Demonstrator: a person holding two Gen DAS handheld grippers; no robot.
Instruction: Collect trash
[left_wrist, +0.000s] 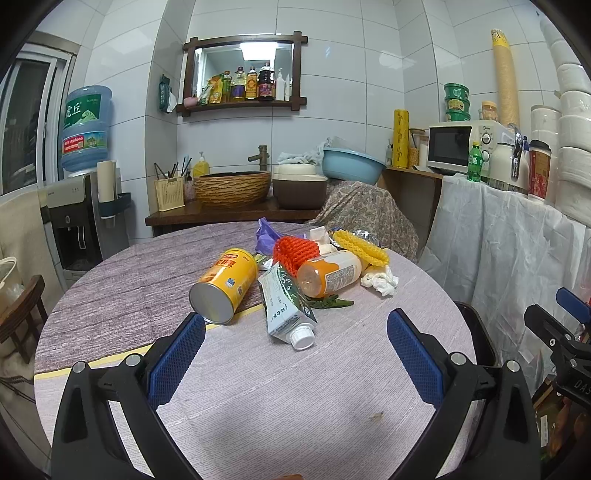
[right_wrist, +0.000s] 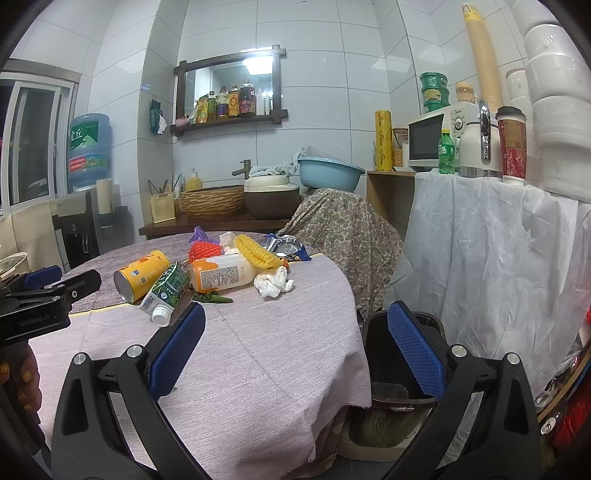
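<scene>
A pile of trash lies on the round table (left_wrist: 258, 387): a yellow can (left_wrist: 225, 286) on its side, a green-white carton (left_wrist: 288, 310) with a white cap, an orange-white bottle (left_wrist: 328, 275), red foam net (left_wrist: 295, 253), yellow foam net (left_wrist: 360, 245), crumpled tissue (left_wrist: 380, 280) and a purple bag (left_wrist: 267, 236). My left gripper (left_wrist: 295, 325) hangs open just short of the carton's cap, holding nothing. My right gripper (right_wrist: 295, 321) is open and empty over the table's right edge, above a dark bin (right_wrist: 402, 369) on the floor. The same can (right_wrist: 142, 275), carton (right_wrist: 166, 291), bottle (right_wrist: 221, 275) and tissue (right_wrist: 273, 282) show in the right wrist view.
The left gripper (right_wrist: 40, 291) and a hand (right_wrist: 20, 384) appear at the left of the right wrist view. A cloth-draped chair (right_wrist: 343, 236) stands behind the table. A white-covered counter (right_wrist: 498, 240) with microwave and bottles fills the right. A water dispenser (left_wrist: 79, 206) stands at left.
</scene>
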